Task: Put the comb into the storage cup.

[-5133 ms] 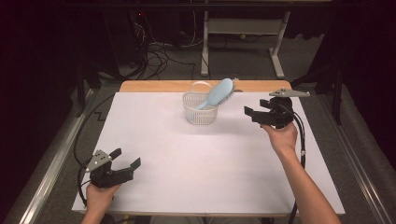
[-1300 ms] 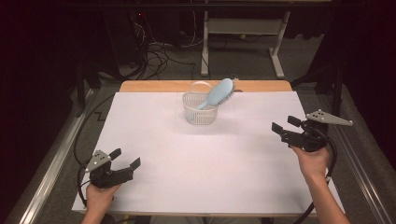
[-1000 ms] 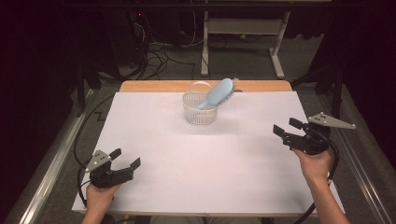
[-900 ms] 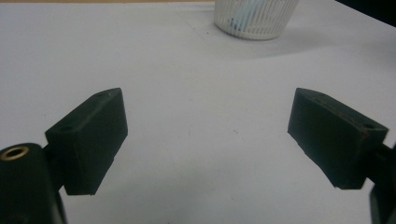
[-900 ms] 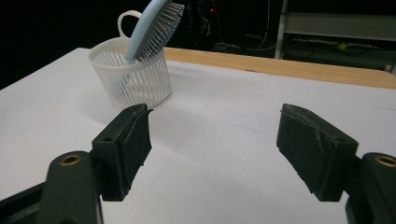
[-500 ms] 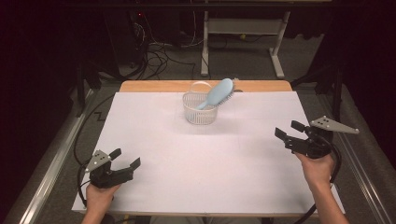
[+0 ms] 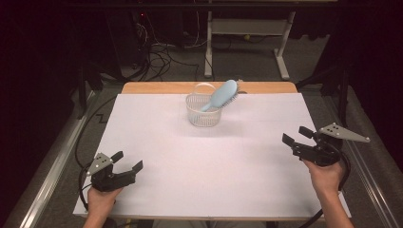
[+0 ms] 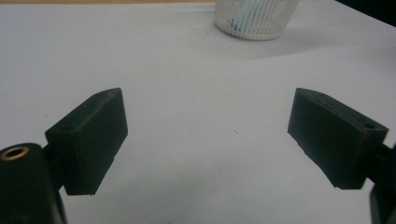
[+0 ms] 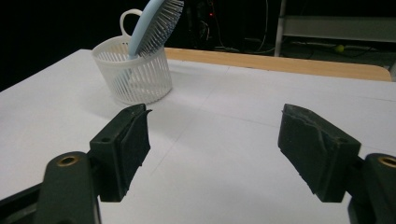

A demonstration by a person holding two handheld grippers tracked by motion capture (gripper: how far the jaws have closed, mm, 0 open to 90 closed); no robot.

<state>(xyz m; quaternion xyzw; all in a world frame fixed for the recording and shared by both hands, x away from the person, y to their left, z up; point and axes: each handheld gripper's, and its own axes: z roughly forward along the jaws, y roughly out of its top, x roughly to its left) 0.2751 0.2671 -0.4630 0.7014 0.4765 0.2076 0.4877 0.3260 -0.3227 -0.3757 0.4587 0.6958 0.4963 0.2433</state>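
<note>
A light blue hairbrush point(image 7: 221, 95) leans handle-down in a small white slatted basket point(image 7: 202, 114) at the back middle of the table; its bristled head sticks out to the upper right. The right gripper view has the hairbrush point(image 9: 152, 25) and basket point(image 9: 135, 77) ahead on the left. My right gripper point(image 7: 297, 136) is held at the table's right side, open and holding nothing. My left gripper point(image 7: 127, 161) rests at the front left, open and holding nothing. The left gripper view has the basket point(image 8: 254, 18) far ahead beyond its wide-apart jaws.
A white sheet point(image 7: 209, 161) covers the table, with a wooden strip point(image 7: 157, 87) along the far edge. Beyond it are dark floor, cables point(image 7: 157, 52) and a white stand frame point(image 7: 247, 28). A metal rail point(image 7: 52, 166) runs along the left side.
My right gripper has come back from beside the basket to the table's right side and sunk slightly nearer the front. The hairbrush, the basket and my left gripper have kept still.
</note>
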